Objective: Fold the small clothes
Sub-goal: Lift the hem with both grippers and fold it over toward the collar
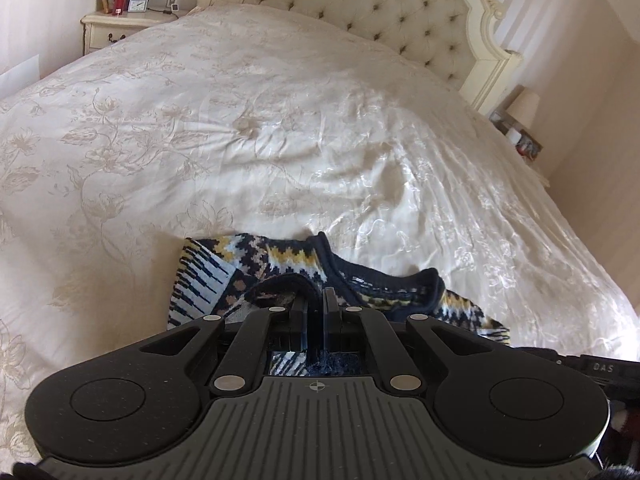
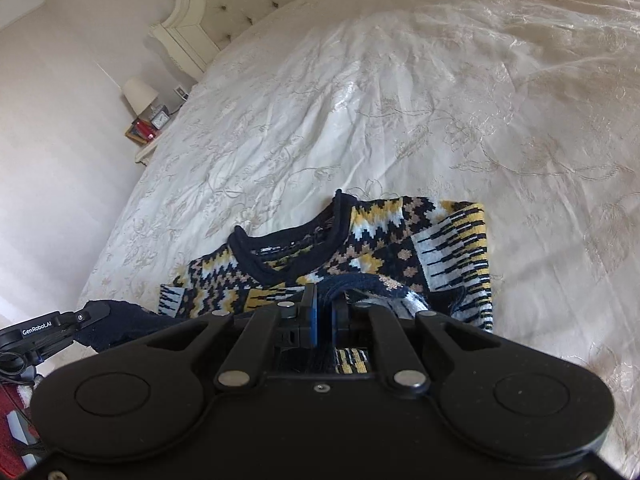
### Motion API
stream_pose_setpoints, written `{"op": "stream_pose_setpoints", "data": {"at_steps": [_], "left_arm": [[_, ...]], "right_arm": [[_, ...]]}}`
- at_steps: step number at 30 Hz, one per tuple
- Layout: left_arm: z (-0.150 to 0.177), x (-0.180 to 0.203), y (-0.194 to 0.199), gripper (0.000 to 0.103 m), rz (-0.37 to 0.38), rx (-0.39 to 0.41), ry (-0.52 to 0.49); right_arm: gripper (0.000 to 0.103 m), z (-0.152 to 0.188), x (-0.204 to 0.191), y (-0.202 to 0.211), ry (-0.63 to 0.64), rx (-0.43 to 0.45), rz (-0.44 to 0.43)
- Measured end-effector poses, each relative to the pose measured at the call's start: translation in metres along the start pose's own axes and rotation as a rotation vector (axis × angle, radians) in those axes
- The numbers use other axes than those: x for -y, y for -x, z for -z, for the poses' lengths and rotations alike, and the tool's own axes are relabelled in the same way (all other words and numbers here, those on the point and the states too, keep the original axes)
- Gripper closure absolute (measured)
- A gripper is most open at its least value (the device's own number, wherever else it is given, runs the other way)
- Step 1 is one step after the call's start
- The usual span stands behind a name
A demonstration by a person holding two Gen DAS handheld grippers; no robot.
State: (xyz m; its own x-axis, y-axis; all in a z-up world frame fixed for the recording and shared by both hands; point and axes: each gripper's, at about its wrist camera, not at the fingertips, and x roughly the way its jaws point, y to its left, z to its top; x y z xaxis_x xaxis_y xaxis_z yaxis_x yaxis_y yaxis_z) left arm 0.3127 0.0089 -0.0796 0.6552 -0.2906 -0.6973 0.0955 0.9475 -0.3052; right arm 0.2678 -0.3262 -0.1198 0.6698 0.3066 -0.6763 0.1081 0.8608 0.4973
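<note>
A small knit sweater [image 2: 384,248] with a navy, yellow, white and tan pattern lies on the cream bedspread [image 2: 400,112], its navy neckline toward the headboard. It also shows in the left wrist view [image 1: 288,264]. My left gripper [image 1: 316,300] is shut on a navy-edged fold of the sweater. My right gripper [image 2: 323,300] is shut on another navy edge of the sweater, held just over the garment's near side. The left gripper also shows in the right wrist view [image 2: 86,316], at the sweater's left edge.
The bed [image 1: 280,128] has a tufted headboard [image 1: 360,4]. A nightstand [image 1: 120,24] with a lamp, clock and frames stands at one side, and another lamp and clock [image 2: 148,108] stand by the wall. Red cloth [image 2: 12,420] lies low at the left.
</note>
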Motion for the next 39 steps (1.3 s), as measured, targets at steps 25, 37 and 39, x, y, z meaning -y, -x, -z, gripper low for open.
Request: {"op": "stream_pose_setpoints", "data": {"at_steps": [25, 37, 39], "left_arm": [[-0.043, -0.034, -0.114, 0.077, -0.118, -0.111, 0.003], [-0.026, 0.001, -0.085, 0.07, -0.069, -0.108, -0.116], [-0.013, 0.011, -0.085, 0.07, -0.054, -0.136, -0.16]], "right_arm": [[0.058, -0.036, 0.028, -0.103, -0.097, -0.077, 0.165], [0.034, -0.039, -0.004, -0.084, 0.059, 0.01, 0.16], [0.034, -0.03, -0.017, -0.086, 0.13, -0.015, 0.159]]}}
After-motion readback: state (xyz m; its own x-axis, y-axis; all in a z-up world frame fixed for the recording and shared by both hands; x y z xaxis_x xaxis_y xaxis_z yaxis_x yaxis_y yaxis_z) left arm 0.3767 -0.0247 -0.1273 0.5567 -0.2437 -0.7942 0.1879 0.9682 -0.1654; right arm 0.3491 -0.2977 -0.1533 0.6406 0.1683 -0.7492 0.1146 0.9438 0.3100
